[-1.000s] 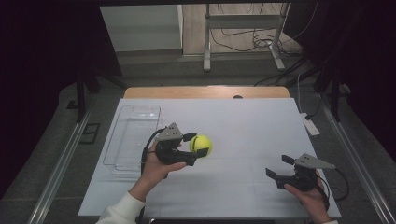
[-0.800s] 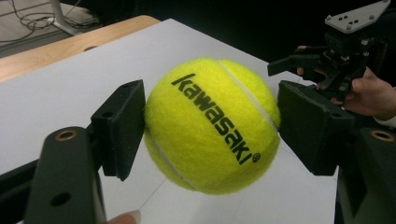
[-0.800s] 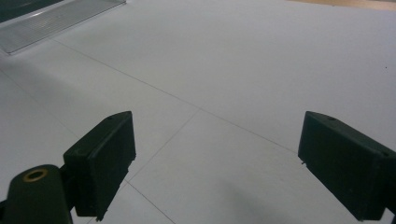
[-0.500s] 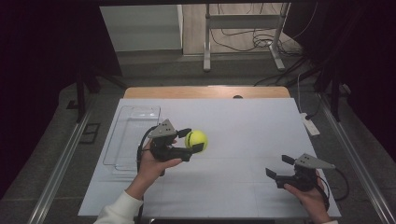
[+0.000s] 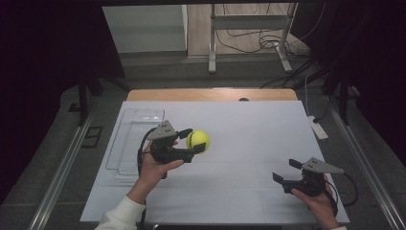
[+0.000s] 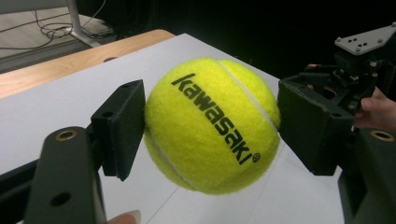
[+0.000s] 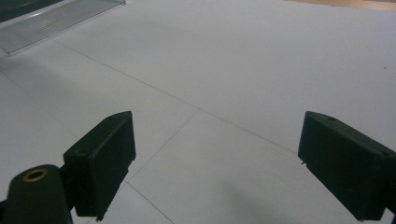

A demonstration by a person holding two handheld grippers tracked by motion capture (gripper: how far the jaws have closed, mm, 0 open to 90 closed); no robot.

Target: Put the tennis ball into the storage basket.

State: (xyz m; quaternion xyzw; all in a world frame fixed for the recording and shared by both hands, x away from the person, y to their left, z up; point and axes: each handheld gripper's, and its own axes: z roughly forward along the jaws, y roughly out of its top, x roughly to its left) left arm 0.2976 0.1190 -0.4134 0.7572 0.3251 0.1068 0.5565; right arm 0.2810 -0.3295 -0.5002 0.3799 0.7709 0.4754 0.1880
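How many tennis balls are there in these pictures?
1. The tennis ball is held between the fingers of the left gripper, above the white table, right of the clear tray.

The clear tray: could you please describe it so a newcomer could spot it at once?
Start at the white table and go to its left edge. The clear tray lies there, just left of the left gripper holding the tennis ball. It alone is transparent.
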